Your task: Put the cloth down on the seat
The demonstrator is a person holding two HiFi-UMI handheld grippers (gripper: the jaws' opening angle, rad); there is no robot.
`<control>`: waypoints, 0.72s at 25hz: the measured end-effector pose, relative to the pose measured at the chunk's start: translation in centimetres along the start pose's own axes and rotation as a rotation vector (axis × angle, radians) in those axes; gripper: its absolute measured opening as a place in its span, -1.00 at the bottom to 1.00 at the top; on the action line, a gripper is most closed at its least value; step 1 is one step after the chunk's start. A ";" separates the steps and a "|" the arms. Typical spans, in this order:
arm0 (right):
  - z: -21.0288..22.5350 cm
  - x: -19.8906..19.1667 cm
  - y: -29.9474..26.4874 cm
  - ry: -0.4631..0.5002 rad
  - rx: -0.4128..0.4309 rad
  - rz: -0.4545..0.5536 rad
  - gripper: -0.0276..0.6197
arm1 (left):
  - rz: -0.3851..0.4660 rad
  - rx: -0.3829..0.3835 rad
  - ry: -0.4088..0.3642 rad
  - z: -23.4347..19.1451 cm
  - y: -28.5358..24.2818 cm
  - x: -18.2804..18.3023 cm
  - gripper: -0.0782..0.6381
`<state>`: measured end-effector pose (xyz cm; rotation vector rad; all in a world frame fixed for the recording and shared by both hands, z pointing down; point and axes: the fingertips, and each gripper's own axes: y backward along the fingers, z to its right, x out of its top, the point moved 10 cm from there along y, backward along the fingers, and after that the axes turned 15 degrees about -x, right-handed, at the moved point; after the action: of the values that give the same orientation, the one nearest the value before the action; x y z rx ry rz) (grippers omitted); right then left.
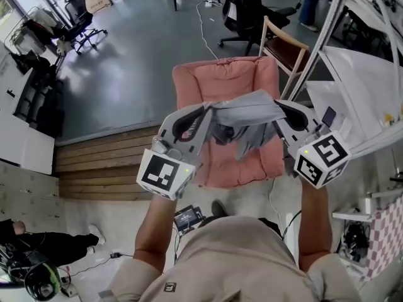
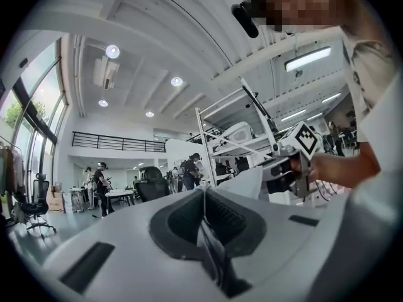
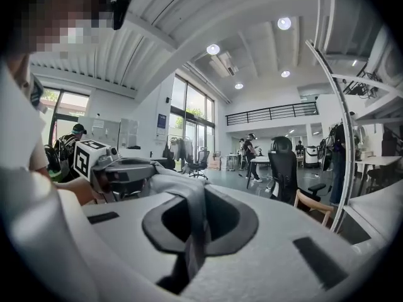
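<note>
Cloth carried over the seat. I hold the grey cloth (image 1: 247, 117) slung between the left gripper (image 1: 204, 113) and right gripper (image 1: 281, 107), each with its jaws clamped tight on an edge, so it hangs spread above the pink cushioned seat (image 1: 217, 80), ready for lowering. Wooden planking (image 1: 101, 162) and grey floor of an open workshop lie around.
</note>
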<state>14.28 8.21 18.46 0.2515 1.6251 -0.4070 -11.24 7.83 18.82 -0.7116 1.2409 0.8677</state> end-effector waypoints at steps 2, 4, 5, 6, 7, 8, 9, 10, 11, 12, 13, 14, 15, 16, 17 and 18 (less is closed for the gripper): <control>-0.5 0.4 -1.2 0.006 -0.012 -0.003 -0.92 | -0.002 -0.013 0.006 -1.4 0.5 -0.3 -0.74; -1.1 0.6 -2.4 0.016 -0.019 -0.009 -0.92 | -0.007 -0.024 0.016 -2.6 0.9 -0.8 -0.74; -1.3 0.7 -3.0 0.023 -0.020 -0.012 -0.92 | -0.002 -0.023 0.018 -3.3 1.0 -1.0 -0.74; -1.5 0.8 -3.6 0.033 -0.020 -0.014 -0.92 | 0.005 -0.020 0.017 -3.9 1.1 -1.2 -0.74; -1.7 0.8 -4.1 0.043 -0.020 -0.017 -0.92 | 0.012 -0.016 0.017 -4.5 1.1 -1.3 -0.74; -1.8 0.8 -4.7 0.053 -0.019 -0.021 -0.92 | 0.019 -0.012 0.017 -5.2 1.1 -1.4 -0.74; -1.8 0.9 -5.3 0.061 -0.017 -0.024 -0.92 | 0.023 -0.008 0.016 -5.7 1.1 -1.5 -0.74; -1.8 0.9 -5.8 0.068 -0.016 -0.027 -0.92 | 0.024 -0.006 0.016 -6.3 1.0 -1.6 -0.74; -1.7 0.9 -6.4 0.074 -0.015 -0.028 -0.92 | 0.022 -0.004 0.018 -6.8 1.0 -1.7 -0.74; -1.5 0.9 -7.0 0.080 -0.012 -0.029 -0.92 | 0.016 -0.003 0.020 -7.3 0.8 -2.0 -0.74; -1.2 0.9 -7.6 0.085 -0.009 -0.030 -0.92 | 0.012 -0.001 0.022 -7.8 0.5 -2.2 -0.74; -0.9 0.8 -8.2 0.088 -0.004 -0.031 -0.92 | 0.013 0.004 0.021 -8.2 0.2 -2.5 -0.74; -0.6 0.7 -8.9 0.090 0.002 -0.032 -0.92 | 0.016 0.011 0.019 -8.6 -0.2 -2.7 -0.74; -0.2 0.6 -9.6 0.091 0.009 -0.033 -0.92 | 0.014 0.018 0.018 -9.1 -0.5 -2.8 -0.74; 0.1 0.5 -10.4 0.090 0.017 -0.032 -0.92 | 0.009 0.024 0.016 -9.6 -0.7 -3.0 -0.74; 0.4 0.5 -11.2 0.088 0.025 -0.030 -0.92 | 0.003 0.031 0.015 -10.1 -1.0 -3.3 -0.74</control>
<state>10.12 -2.20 19.20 0.2673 1.7130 -0.4452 -15.74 -1.80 20.09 -0.6925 1.2663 0.8449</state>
